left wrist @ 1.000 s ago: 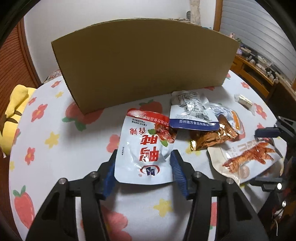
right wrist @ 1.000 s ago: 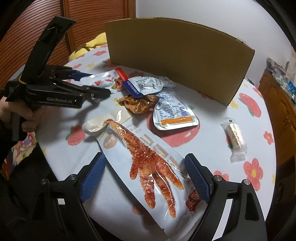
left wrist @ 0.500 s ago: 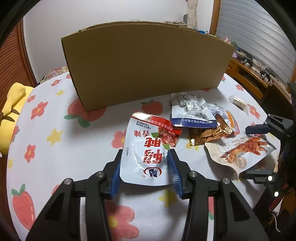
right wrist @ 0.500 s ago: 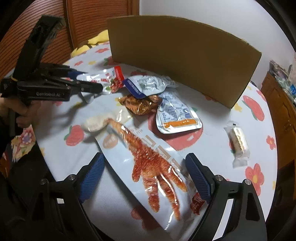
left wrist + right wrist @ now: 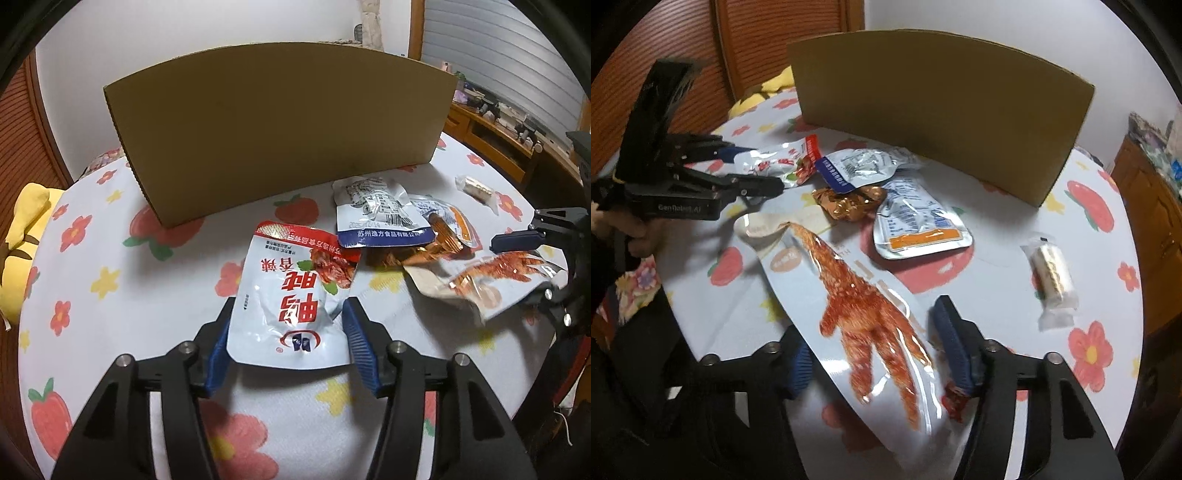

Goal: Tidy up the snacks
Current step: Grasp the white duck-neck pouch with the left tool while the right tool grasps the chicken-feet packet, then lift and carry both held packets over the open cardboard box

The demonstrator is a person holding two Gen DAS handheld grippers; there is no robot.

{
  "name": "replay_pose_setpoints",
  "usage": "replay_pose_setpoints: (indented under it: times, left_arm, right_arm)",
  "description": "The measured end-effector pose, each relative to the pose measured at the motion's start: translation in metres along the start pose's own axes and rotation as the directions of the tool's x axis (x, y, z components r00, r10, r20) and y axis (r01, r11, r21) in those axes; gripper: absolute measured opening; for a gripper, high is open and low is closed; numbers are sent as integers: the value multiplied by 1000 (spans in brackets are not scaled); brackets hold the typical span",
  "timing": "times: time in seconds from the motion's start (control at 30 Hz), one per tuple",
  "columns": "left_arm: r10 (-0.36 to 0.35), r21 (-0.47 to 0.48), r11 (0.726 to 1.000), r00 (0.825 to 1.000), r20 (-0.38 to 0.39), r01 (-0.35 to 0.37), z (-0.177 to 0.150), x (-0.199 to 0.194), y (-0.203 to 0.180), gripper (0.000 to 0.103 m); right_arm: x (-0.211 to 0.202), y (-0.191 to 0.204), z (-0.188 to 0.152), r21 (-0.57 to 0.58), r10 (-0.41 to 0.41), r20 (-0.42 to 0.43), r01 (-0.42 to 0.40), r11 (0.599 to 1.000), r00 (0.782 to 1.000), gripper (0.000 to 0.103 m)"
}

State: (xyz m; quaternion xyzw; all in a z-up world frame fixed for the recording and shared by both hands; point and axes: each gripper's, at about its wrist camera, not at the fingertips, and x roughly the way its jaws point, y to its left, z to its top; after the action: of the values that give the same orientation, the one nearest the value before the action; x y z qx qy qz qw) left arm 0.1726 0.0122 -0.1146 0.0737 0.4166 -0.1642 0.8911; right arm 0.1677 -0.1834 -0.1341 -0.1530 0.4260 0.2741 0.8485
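My left gripper [image 5: 290, 345] is shut on a white and red snack pouch [image 5: 295, 299], its blue pads pressing both side edges; the pouch also shows in the right wrist view [image 5: 775, 162]. My right gripper [image 5: 873, 354] is shut on a long white chicken-foot pouch [image 5: 857, 306], lifted and tilted, also seen in the left wrist view [image 5: 491, 273]. A tall brown cardboard box [image 5: 277, 125] stands behind the snacks. A blue-edged pouch [image 5: 380, 214], a gold wrapper [image 5: 849, 203], an orange-striped pouch [image 5: 916, 229] and a small wrapped roll [image 5: 1052, 273] lie on the table.
The round table has a white cloth [image 5: 147, 295] with flowers and strawberries. A yellow plush [image 5: 18, 236] sits at the left edge. Wooden furniture [image 5: 498, 140] stands to the right, a wooden slatted door [image 5: 757, 44] behind.
My right gripper has closed from wide open onto the chicken-foot pouch and lifted its near end. My left gripper has tightened on the white and red pouch.
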Motion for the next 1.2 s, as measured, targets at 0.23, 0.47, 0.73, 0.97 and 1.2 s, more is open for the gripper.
replay_pose_setpoints:
  times: [0.23,0.47,0.73,0.97,1.2]
  left_arm:
    - [-2,4,1000,1000,-23,2,4,1,-1,60]
    - [-10,19,1000,999,-45,11,16,10,-1,69]
    - [-19,50,999,998,-55,21,23,15,-4,63]
    - [-16,48,999,999,-39,18,17,7,-4,57]
    - [-53,-7,999,999,-12,53,14,0,3,56]
  right_arm:
    - [-13,7,-1,-31,-28,20,29,999,999,36]
    - [-22,10,4,-14,-34,64,35,999,997,25]
    - [-28,13,6,-7,-12,105,13,1000,994,22]
    - [-31,14,11,-1,-4,125,4,1000,992,21]
    - [-33,16,13,-1,-3,141,3,1000,990,21]
